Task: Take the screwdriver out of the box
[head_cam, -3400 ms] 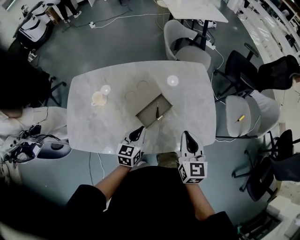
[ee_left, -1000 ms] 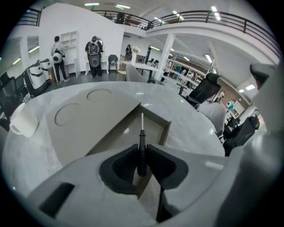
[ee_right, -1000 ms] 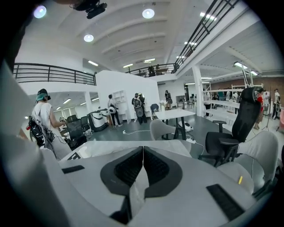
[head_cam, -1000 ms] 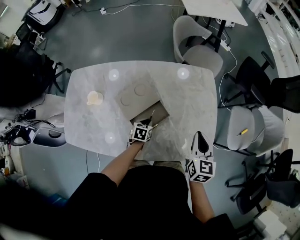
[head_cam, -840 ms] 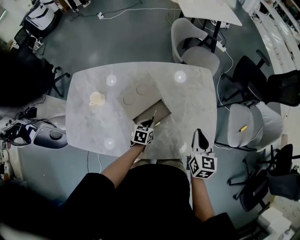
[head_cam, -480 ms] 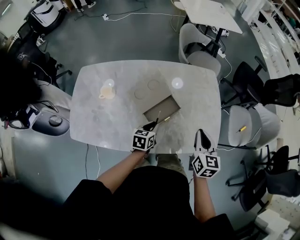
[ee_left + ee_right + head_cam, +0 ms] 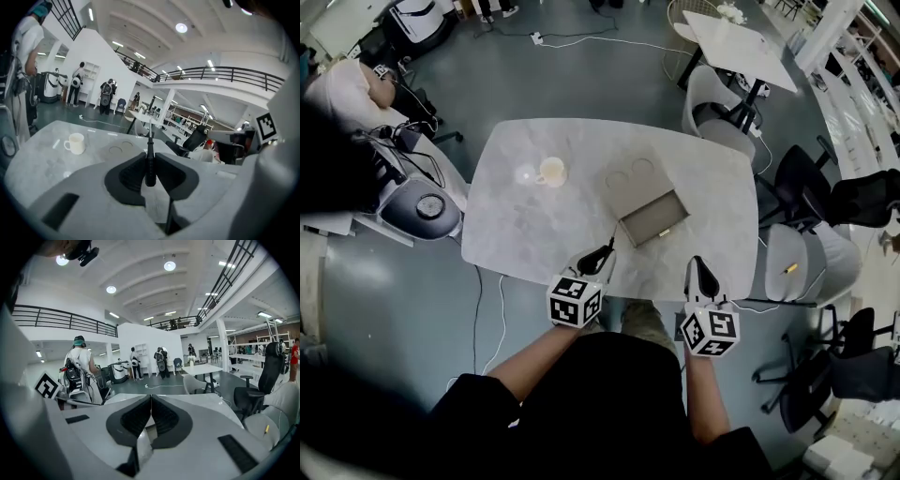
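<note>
Gripping the screwdriver by its dark handle, the left gripper holds it over the near part of the desk, outside the open box. The right gripper hovers at the desk's near edge, jaws pressed together with nothing between them.

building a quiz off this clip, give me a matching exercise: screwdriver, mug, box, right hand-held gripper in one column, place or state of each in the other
Things:
1. screwdriver
2. mug
3. box
4. right hand-held gripper

Place or state:
a. jaws together, nothing between them
b. clamped in the left hand-held gripper
c. lying open near the middle of the table
d. standing on the table, left of the box in the head view

Pairs: 1-b, 2-d, 3-c, 4-a
</note>
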Tool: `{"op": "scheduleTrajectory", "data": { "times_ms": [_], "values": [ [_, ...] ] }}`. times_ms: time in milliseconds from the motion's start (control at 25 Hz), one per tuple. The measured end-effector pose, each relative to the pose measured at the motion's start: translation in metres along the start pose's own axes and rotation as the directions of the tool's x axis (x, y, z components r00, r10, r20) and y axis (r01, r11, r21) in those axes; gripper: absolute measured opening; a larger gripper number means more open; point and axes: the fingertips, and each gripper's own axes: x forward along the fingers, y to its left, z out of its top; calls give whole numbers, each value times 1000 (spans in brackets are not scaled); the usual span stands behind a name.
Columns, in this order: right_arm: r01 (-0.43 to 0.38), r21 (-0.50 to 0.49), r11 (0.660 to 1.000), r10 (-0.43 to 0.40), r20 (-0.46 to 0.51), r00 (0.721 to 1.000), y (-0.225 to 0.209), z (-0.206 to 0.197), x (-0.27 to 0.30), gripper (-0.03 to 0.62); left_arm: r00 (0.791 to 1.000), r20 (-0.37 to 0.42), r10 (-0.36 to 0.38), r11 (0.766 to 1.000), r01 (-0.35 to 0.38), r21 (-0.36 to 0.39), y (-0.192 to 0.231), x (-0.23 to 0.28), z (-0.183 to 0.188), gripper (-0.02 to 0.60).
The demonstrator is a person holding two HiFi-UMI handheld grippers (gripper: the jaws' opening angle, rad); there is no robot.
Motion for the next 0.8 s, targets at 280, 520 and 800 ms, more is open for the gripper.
{"op": "scheduleTrajectory", "data": {
  "times_ms": [280,520,800],
  "values": [
    [-57,-50,997,60,44,997,66,7,-6,11,982,164,96,993,-106,53,28,-89,33,74],
    [-81,-108,991,88,64,994,104,11,4,11,960,210,183,982,-191,18,67,-125,30,74],
    [-84,-159,984,93,52,994,127,16,4,11,944,264,195,975,-215,48,72,-149,51,74]
  ]
}}
